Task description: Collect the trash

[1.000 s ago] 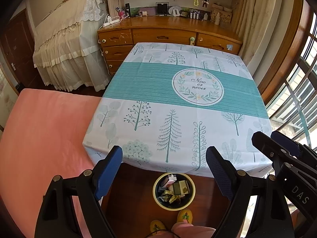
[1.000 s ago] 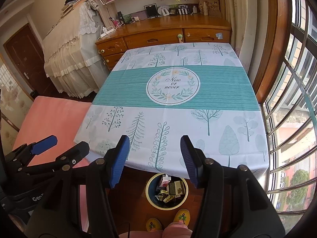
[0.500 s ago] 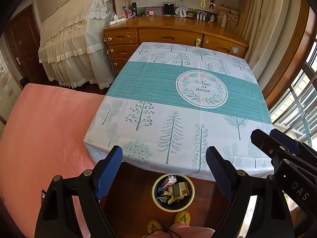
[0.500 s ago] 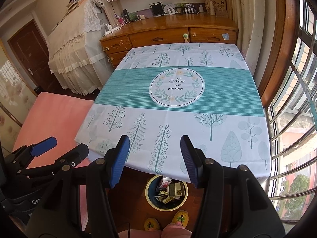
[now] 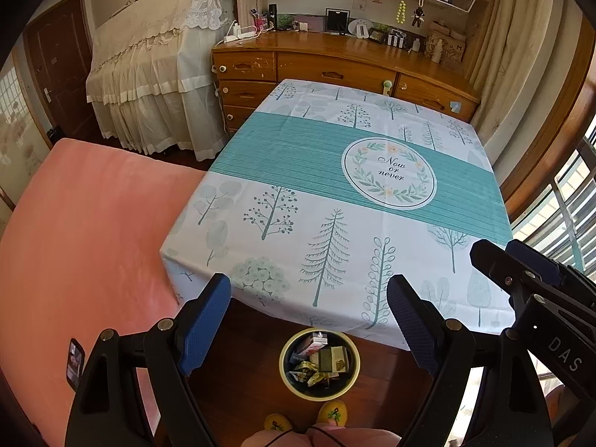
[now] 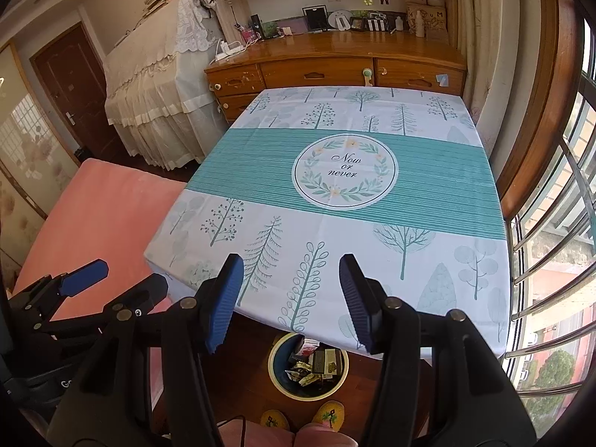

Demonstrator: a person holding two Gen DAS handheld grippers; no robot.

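Note:
A round yellow-rimmed trash bin (image 5: 319, 363) stands on the wooden floor under the table's near edge, filled with wrappers and small cartons; it also shows in the right wrist view (image 6: 308, 368), partly under the cloth's edge. My left gripper (image 5: 309, 322) is open and empty, held high above the bin. My right gripper (image 6: 290, 298) is open and empty, above the table's near edge. Each gripper shows at the side of the other's view. The table (image 5: 335, 193) has a white and teal tree-print cloth with nothing on it.
A pink mattress (image 5: 85, 231) lies to the left of the table. A wooden dresser (image 5: 335, 70) with clutter stands behind it, a covered piece of furniture (image 5: 156, 74) at back left, a barred window (image 6: 551, 260) to the right. Yellow slippers (image 5: 331, 415) show below the bin.
Both grippers have risen and pulled back a little, so the table and bin look smaller and farther. Both stay open and empty.

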